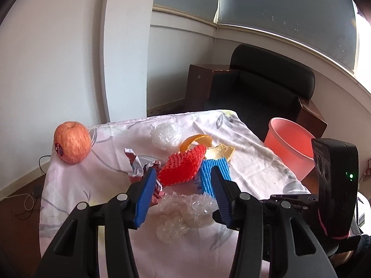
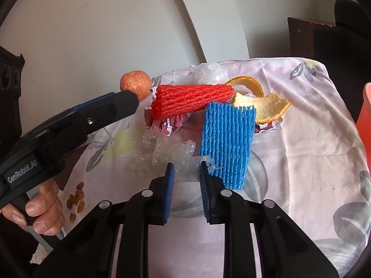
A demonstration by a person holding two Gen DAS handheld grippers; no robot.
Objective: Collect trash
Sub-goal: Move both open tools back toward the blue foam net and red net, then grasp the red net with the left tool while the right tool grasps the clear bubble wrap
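The step in hand looks like picking the first scrap off the cloth-covered table [image 2: 313, 143]: the right gripper [image 2: 186, 171] hovers low with its jaws narrowly apart around the near edge of the crumpled clear plastic [image 2: 162, 150] (whether the pads already pinch it I cannot tell), while the left gripper [image 1: 183, 176] stands apart and empty above the red foam net [image 1: 183, 166]; next it must clamp the film and carry it to the pink bin [image 1: 289, 146] off the table's right edge. Counted: two foam nets, red and a blue foam net [image 2: 226, 143]; two peel pieces [image 2: 266, 106]; two plastic wads; one apple [image 1: 72, 144].
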